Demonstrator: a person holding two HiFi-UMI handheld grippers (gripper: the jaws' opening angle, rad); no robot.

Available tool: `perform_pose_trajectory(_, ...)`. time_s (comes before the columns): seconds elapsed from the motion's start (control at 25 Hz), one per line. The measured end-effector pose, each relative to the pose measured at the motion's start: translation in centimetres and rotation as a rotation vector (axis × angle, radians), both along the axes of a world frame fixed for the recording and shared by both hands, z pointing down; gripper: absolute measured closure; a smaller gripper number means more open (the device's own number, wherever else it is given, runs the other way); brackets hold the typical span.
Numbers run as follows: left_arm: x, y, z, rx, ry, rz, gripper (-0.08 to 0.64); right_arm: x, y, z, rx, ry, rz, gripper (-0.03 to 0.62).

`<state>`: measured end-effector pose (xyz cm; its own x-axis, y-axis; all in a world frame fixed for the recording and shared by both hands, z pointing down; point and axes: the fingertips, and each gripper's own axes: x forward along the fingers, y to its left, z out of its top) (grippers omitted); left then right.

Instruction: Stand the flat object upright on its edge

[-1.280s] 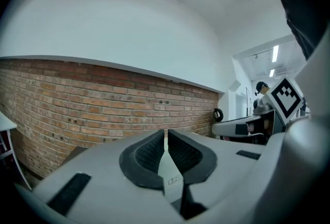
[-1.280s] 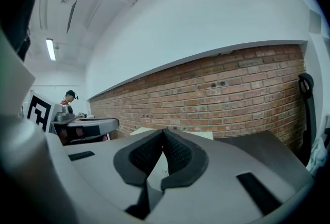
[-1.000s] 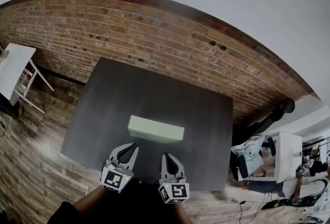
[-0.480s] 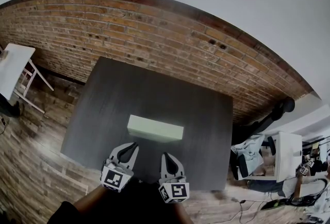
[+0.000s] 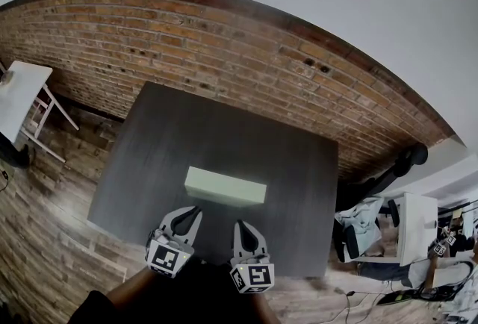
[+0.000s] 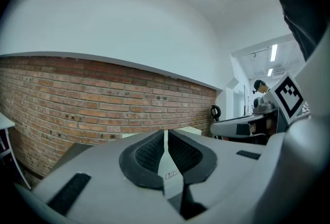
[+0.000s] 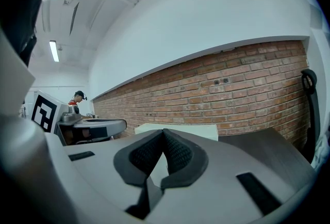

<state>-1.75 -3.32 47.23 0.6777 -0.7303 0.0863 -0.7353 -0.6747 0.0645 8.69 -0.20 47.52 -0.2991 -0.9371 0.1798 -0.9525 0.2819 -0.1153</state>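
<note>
- Pale green flat rectangular block point(image 5: 225, 187) lies on its broad face on the dark grey rectangular desk point(image 5: 224, 128). It is a little nearer than centre, with its long side running left to right.
- My left gripper point(image 5: 194, 210) is over the near edge of the desk, just near of the block's left half and not touching it.
- Left jaws are together with nothing between them. The left gripper view shows the ribbed black pads point(image 6: 147, 153) meeting at the tip.
- My right gripper point(image 5: 240, 225) is beside the left one, near of the block's right half and apart from the block.
- Right jaws are also together and empty, with the pads point(image 7: 178, 153) meeting in the right gripper view.
- Both grippers point away from me toward the block, which shows just beyond the jaw tips in each gripper view.
- Red brick wall point(image 5: 224, 46) runs behind the desk's far edge.
- Wood-plank floor point(image 5: 45, 225) lies around the desk, and a white folding table point(image 5: 19, 95) stands at far left.
</note>
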Motion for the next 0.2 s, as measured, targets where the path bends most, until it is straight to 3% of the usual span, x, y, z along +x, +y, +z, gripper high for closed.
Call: perform_pose_trajectory(0.2, 0.23, -0.03, 0.00, 0.001, 0.001, 0.001, 0.511, 0.01, -0.04, 0.04, 0.001, 0.003, -0.012, 0.569)
